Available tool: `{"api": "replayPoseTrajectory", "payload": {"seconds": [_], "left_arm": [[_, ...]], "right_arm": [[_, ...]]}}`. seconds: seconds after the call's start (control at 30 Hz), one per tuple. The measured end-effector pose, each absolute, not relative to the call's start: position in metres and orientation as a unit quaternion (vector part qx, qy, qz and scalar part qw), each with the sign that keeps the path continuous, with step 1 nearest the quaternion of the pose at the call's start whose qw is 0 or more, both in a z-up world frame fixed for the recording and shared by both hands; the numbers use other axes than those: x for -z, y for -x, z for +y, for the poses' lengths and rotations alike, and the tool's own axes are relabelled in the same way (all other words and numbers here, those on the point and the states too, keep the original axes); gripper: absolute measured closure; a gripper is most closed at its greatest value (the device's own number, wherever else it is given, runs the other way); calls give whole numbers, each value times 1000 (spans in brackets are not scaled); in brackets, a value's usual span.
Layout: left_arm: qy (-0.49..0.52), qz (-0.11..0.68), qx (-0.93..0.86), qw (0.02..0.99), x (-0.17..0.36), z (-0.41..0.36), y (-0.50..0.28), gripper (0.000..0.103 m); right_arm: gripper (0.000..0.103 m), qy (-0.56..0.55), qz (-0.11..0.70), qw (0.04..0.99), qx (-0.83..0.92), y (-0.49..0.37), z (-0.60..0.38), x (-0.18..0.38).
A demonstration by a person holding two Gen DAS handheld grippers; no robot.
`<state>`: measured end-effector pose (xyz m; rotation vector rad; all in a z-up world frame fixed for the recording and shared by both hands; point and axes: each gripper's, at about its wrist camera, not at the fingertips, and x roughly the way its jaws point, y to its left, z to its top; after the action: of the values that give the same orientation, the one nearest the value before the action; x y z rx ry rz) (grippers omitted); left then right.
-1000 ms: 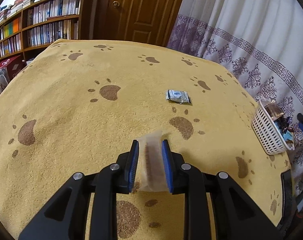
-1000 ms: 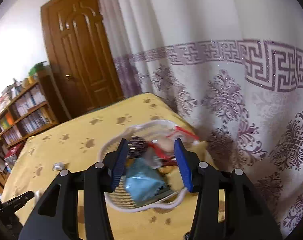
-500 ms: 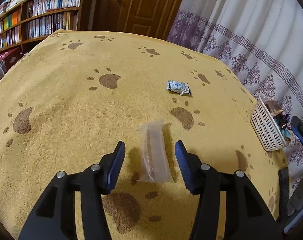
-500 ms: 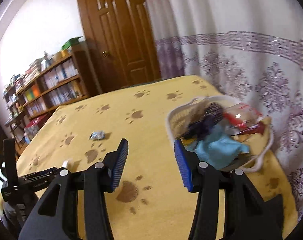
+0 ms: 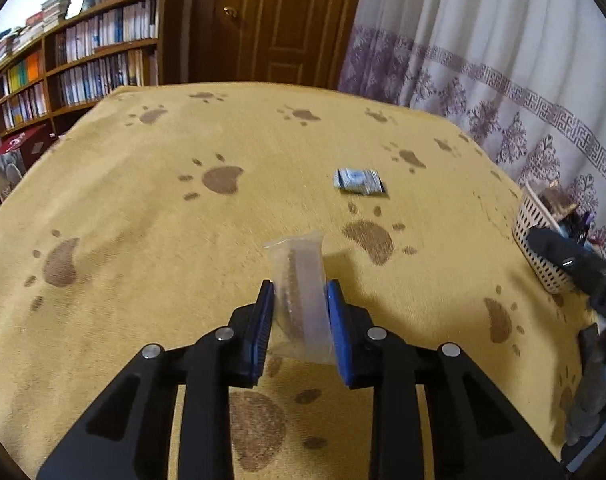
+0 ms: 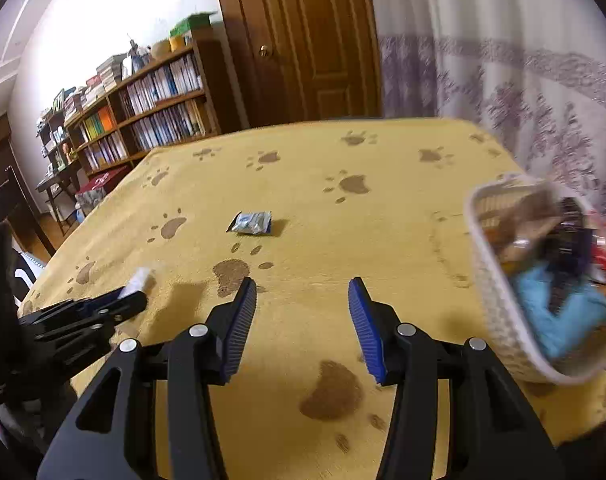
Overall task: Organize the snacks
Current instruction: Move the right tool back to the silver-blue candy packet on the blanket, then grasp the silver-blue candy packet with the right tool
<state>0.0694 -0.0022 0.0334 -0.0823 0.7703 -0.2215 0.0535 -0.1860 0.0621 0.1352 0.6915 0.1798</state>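
Note:
My left gripper (image 5: 299, 300) is shut on a clear snack packet (image 5: 301, 280) with a brown bar inside, held just above the yellow paw-print cloth (image 5: 143, 208). In the right wrist view the left gripper (image 6: 133, 296) shows at the left with the packet's white end (image 6: 138, 280) sticking out. A small silver-blue packet (image 5: 359, 181) lies on the cloth further ahead; it also shows in the right wrist view (image 6: 253, 223). My right gripper (image 6: 303, 304) is open and empty above the cloth. A white basket (image 6: 499, 312) full of snacks stands to its right.
The basket (image 5: 539, 240) sits at the table's right edge by the patterned curtain (image 5: 503, 80); the right gripper's black body (image 5: 575, 264) is in front of it. A bookshelf (image 5: 83, 64) and a wooden door (image 5: 279, 20) stand behind the table.
My left gripper was open around the clear packet half a second ago; it has shut on it again. My right gripper has swung left from over the basket to above the cloth.

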Motion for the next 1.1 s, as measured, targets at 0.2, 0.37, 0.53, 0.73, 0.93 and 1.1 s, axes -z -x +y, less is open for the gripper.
{"api": "replayPoseTrajectory", "payload": {"seconds": [0.2, 0.37, 0.53, 0.73, 0.93, 1.1], "left_arm": [[65, 362, 90, 925, -41, 14, -68, 76], [81, 355, 79, 928, -45, 22, -65, 75], [87, 349, 68, 930, -47, 28, -62, 75], [97, 351, 62, 929, -47, 32, -62, 75], [105, 357, 61, 926, -45, 34, -62, 75], [108, 357, 60, 926, -46, 34, -62, 75]], "right_arm": [[53, -74, 383, 913, -118, -103, -163, -40], [41, -66, 398, 905, -134, -140, -138, -29], [40, -54, 407, 904, -122, -175, -118, -21], [39, -40, 409, 904, -115, -201, -100, -20], [44, 11, 410, 908, -87, -206, -86, -17], [58, 24, 406, 911, -75, -202, -89, -16]]}}
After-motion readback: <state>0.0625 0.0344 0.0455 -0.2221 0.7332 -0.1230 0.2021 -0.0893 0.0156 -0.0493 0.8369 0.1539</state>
